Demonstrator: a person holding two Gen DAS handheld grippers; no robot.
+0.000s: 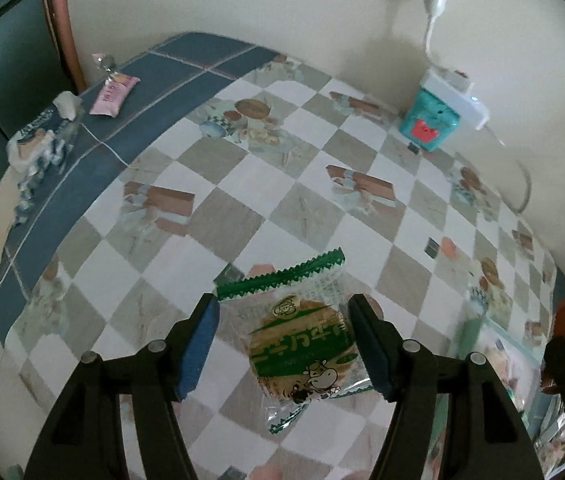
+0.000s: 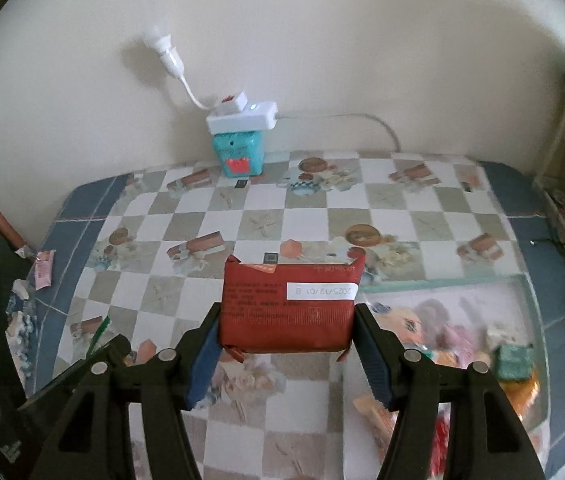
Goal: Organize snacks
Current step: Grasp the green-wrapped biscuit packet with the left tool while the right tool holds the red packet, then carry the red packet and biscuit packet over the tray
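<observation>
Two packets in hand at once. My left tongs (image 1: 284,344) hold the green cracker packet (image 1: 302,344) across its width, low centre of the left view; whether both pads bite firmly I cannot tell, the left pad sits at the crinkly edge only. My right tongs (image 2: 286,344) are closed on the red packet (image 2: 288,308), date label facing up, centre of the right view.

Risks: thin film wrapper may slide out of the left grip if I tilt; squeezing harder may crack the cracker. The clear bin (image 2: 442,284), lower right, is near; a blurred approach could clip its rim.

Pose: both tongs above the bench (image 2: 266,220), angled downward, left tongs lower left of the right view.
</observation>
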